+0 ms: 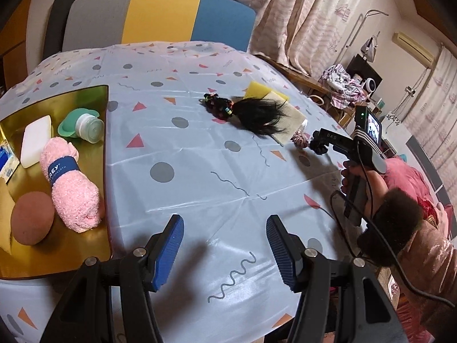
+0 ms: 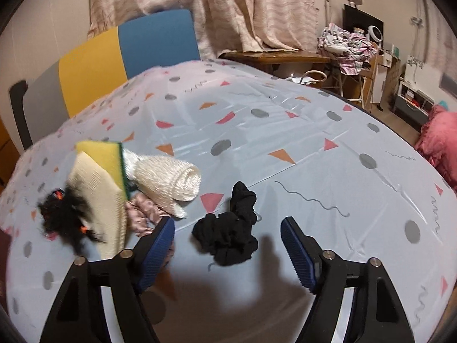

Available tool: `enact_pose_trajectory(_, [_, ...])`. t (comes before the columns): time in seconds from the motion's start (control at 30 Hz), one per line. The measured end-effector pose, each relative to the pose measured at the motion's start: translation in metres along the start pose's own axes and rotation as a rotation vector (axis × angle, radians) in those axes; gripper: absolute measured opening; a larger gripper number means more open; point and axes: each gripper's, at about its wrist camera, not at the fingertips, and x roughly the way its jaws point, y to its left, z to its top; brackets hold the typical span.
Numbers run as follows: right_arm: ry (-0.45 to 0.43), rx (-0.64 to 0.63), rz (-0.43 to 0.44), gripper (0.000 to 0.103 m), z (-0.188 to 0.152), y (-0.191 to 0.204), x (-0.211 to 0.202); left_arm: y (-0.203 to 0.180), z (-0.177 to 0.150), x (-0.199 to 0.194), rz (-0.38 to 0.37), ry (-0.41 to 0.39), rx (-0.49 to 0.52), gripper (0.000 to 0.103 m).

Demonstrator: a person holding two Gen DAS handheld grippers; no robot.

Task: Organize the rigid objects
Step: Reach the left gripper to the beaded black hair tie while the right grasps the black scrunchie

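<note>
now the right gripper (image 2: 227, 253) hangs with jaws apart around a black scrunchie (image 2: 227, 235) on the tabletop (image 2: 314, 148), not yet clamped; next, probably close on it. left gripper (image 1: 225, 253), apart and empty, waits beside the gold tray (image 1: 94, 245).

The right gripper (image 2: 227, 245) is hovering with jaws apart over a black scrunchie (image 2: 228, 234) lying on the patterned tablecloth (image 2: 314, 148) — no pad is touching it. At ten o'clock, a yellow sponge (image 2: 100, 154), a cream cloth (image 2: 100, 200), a white rolled cloth (image 2: 168, 180) and a black hairpiece (image 2: 62, 217) are lying clustered together.
</note>
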Motion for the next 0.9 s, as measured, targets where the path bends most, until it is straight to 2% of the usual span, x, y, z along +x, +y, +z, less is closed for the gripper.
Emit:
enact_pose_trajectory(0.07, [0.034, 0.003, 0.011, 0.063, -0.001, -0.002, 0.011, 0.000, 0.003, 0.007, -0.004, 0.017, -0.010, 0.061])
enact_pose_trajectory(0.13, [0.052, 0.032, 0.040, 0.047, -0.001, -0.008, 0.017, -0.002, 0.006, 0.015, -0.008, 0.029, -0.019, 0.061])
enact_pose_trajectory(0.27, [0.053, 0.039, 0.051, 0.034, -0.004, -0.009, 0.021, -0.007, 0.021, 0.034, -0.033, 0.053, -0.049, 0.061])
enact_pose_trajectory(0.3, [0.047, 0.038, 0.057, 0.027, -0.005, -0.008, 0.020, -0.009, 0.028, 0.040, -0.045, 0.055, -0.064, 0.061])
enact_pose_trajectory(0.53, [0.036, 0.040, 0.074, 0.026, -0.008, -0.008, 0.020, -0.014, 0.080, 0.083, -0.064, 0.048, -0.148, 0.070])
enact_pose_trajectory(0.63, [0.030, 0.033, 0.065, 0.026, -0.009, -0.007, 0.020, -0.007, 0.105, 0.108, -0.072, 0.062, -0.230, 0.072])
enact_pose_trajectory(0.73, [0.026, 0.014, 0.051, 0.026, -0.010, -0.003, 0.019, 0.002, 0.128, 0.132, -0.065, 0.070, -0.320, 0.081])
enact_pose_trajectory(0.9, [0.021, 0.016, 0.054, 0.026, -0.010, -0.005, 0.019, 0.009, 0.161, 0.169, -0.045, 0.079, -0.401, 0.083])
